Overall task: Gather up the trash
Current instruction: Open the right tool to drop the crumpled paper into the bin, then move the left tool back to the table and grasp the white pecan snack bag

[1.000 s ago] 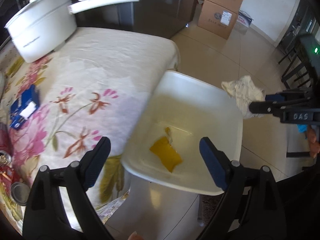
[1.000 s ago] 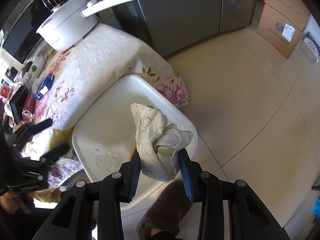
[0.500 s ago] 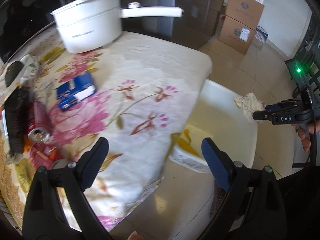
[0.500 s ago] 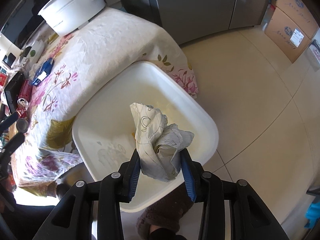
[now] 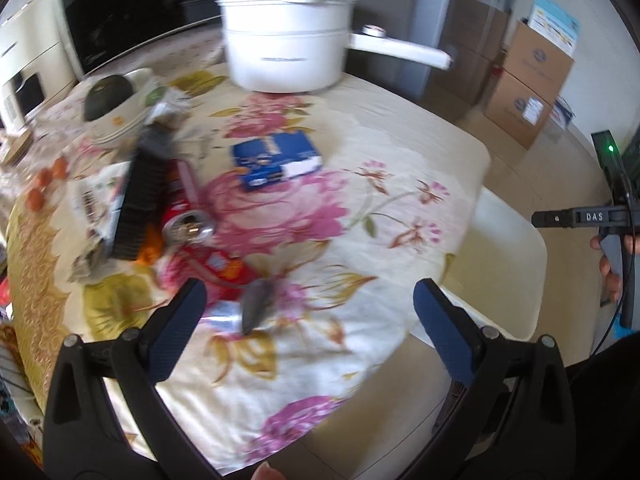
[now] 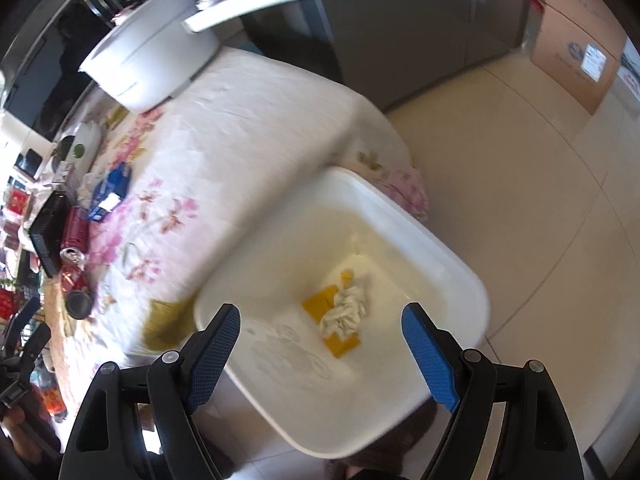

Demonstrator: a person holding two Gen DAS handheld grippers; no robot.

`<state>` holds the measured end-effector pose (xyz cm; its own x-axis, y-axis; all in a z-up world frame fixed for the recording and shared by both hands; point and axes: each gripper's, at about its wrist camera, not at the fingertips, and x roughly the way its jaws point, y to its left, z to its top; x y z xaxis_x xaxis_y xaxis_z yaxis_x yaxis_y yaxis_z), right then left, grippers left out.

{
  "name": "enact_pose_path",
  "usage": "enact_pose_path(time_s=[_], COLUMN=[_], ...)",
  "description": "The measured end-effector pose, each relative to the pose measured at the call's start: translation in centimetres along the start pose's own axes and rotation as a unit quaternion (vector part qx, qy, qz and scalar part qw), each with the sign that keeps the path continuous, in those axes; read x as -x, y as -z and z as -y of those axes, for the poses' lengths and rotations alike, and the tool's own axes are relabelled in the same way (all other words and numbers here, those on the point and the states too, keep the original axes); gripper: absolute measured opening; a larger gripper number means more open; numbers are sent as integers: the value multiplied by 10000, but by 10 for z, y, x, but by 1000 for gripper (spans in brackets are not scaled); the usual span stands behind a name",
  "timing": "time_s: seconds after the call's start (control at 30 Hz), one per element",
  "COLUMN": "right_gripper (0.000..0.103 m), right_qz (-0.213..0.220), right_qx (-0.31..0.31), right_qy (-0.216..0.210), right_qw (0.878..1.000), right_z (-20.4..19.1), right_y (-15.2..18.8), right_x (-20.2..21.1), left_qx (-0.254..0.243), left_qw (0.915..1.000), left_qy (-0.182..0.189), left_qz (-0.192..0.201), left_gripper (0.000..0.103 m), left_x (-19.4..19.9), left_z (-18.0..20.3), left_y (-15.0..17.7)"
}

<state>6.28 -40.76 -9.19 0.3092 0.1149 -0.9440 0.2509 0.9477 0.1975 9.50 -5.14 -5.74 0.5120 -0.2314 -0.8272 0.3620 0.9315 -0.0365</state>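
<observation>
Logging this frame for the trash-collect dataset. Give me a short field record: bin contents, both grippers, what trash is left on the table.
bin: white plastic bin on the floor beside the table corner
bin contents: crumpled paper lying on a yellow wrapper
right gripper: above the bin, jaws opening, nothing between them
left gripper: above the floral tablecloth, jaws opening, empty
trash left on table: red soda can on its side, blue box, red wrapper
other: white pot at the far edge of the table
</observation>
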Motion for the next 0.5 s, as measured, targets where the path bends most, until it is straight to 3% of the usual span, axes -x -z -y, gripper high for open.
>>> enact_pose_path(time_s=[0.23, 0.5], right_gripper=[84, 84], right_qz=[111, 182], right_qx=[583, 989], right_qy=[13, 38], right_qw=[9982, 9949], right_z=[-59, -109], right_y=[-10, -22], right_x=[-4, -13], left_qx=[787, 1882], left_qw=[9967, 9809], left_qy=[-169, -489], left_qz=[44, -77], left_gripper=[102, 102], left_x=[11, 7], left_z=[-64, -152], left_y=[1, 14])
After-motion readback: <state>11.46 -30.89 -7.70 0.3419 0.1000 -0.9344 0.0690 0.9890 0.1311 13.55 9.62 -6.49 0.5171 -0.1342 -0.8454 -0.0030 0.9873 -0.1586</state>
